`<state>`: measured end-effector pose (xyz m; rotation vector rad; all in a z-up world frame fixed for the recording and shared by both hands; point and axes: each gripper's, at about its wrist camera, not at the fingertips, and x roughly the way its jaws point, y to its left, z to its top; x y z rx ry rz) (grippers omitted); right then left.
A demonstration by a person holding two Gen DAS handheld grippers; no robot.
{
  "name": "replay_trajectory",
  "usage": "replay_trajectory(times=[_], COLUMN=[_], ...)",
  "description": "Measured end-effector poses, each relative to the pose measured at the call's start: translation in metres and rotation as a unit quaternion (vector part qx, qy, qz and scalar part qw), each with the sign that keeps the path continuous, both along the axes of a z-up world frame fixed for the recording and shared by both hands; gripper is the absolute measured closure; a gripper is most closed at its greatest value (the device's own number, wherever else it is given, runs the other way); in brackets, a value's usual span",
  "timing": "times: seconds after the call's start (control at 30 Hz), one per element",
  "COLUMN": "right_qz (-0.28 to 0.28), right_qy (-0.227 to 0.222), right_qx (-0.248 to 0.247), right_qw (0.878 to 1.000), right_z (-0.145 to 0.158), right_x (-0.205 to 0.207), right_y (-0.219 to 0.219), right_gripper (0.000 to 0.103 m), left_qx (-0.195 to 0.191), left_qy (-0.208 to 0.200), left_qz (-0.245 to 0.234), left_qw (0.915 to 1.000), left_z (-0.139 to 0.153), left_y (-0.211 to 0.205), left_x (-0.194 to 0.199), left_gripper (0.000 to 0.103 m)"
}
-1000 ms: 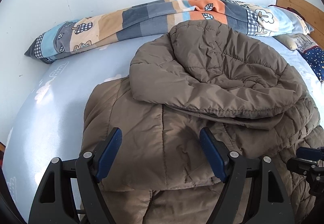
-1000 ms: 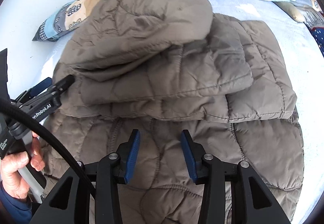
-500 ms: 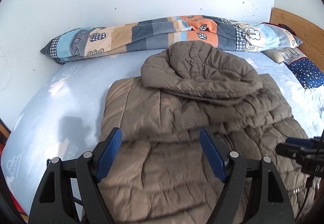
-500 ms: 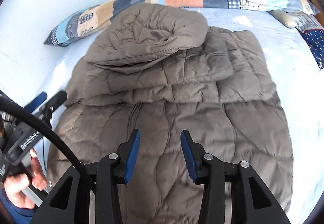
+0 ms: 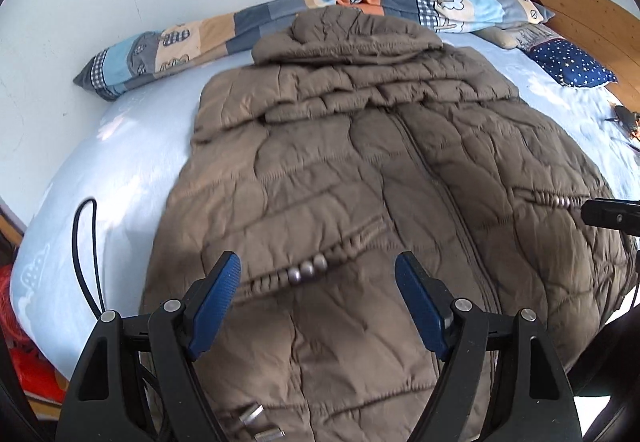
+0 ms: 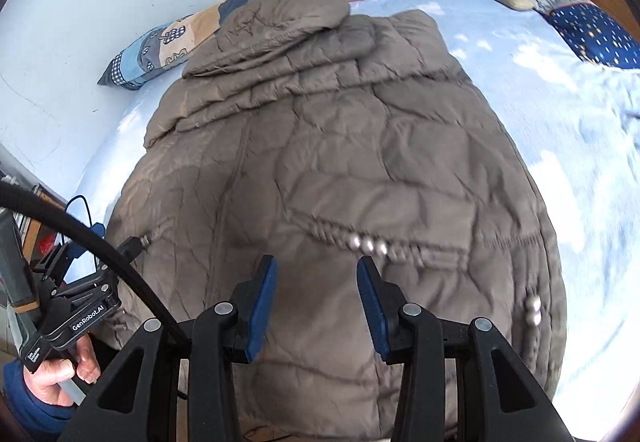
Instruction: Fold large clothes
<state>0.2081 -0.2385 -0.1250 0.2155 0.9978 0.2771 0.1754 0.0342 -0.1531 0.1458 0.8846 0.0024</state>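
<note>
We hold the left gripper (image 5: 318,288) and the right gripper (image 6: 317,292) above the near end of the brown jacket (image 5: 360,170), both with jaws apart and empty; the jacket lies spread on the bed (image 5: 120,146)

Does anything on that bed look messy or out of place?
Nothing much. The brown jacket lies on the blue sheet with its top bunched unevenly. A rumpled patchwork quilt runs along the wall.
</note>
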Motion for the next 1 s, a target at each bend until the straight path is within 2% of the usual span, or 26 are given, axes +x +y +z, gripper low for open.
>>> replay_trajectory(times=[0.17, 0.3, 0.47, 0.67, 0.77, 0.83, 0.93, 1.0], right_qz=[-0.011, -0.011, -0.006, -0.007, -0.006, -0.005, 0.005, 0.01], right_qy=[0.017, 0.029, 0.039, 0.061, 0.066, 0.065, 0.056, 0.052], right_qx=[-0.01, -0.026, -0.031, -0.029, -0.026, -0.027, -0.035, -0.038], right_qw=[1.0, 0.999, 0.999, 0.998, 0.997, 0.998, 0.998, 0.998], right_z=[-0.017, -0.03, -0.038, -0.047, -0.05, -0.052, -0.055, -0.057], right_x=[-0.013, -0.013, -0.009, -0.003, -0.001, -0.001, -0.001, -0.002], right_y=[-0.01, -0.013, -0.01, -0.007, -0.007, -0.007, -0.004, -0.003], right_gripper=[0.058, 0.058, 0.058, 0.051, 0.047, 0.046, 0.045, 0.044], left_qx=[0.012, 0.0, 0.019, 0.029, 0.008, -0.007, 0.001, -0.009], left_qy=[0.027, 0.053, 0.053, 0.064, 0.068, 0.056, 0.046, 0.045], left_qz=[0.013, 0.027, 0.024, 0.031, 0.053, 0.066, 0.062, 0.058], left_qw=[0.9995, 0.9983, 0.9981, 0.9971, 0.9963, 0.9962, 0.997, 0.9973], left_z=[-0.02, -0.033, -0.038, -0.044, -0.05, -0.054, -0.056, -0.057], left_y=[0.005, 0.013, 0.013, 0.012, 0.02, 0.023, 0.02, 0.023], left_x=[-0.001, 0.003, 0.002, 0.005, 0.01, 0.008, 0.006, 0.006], left_gripper=[0.024, 0.022, 0.017, 0.01, 0.002, 0.0, 0.0, 0.0])
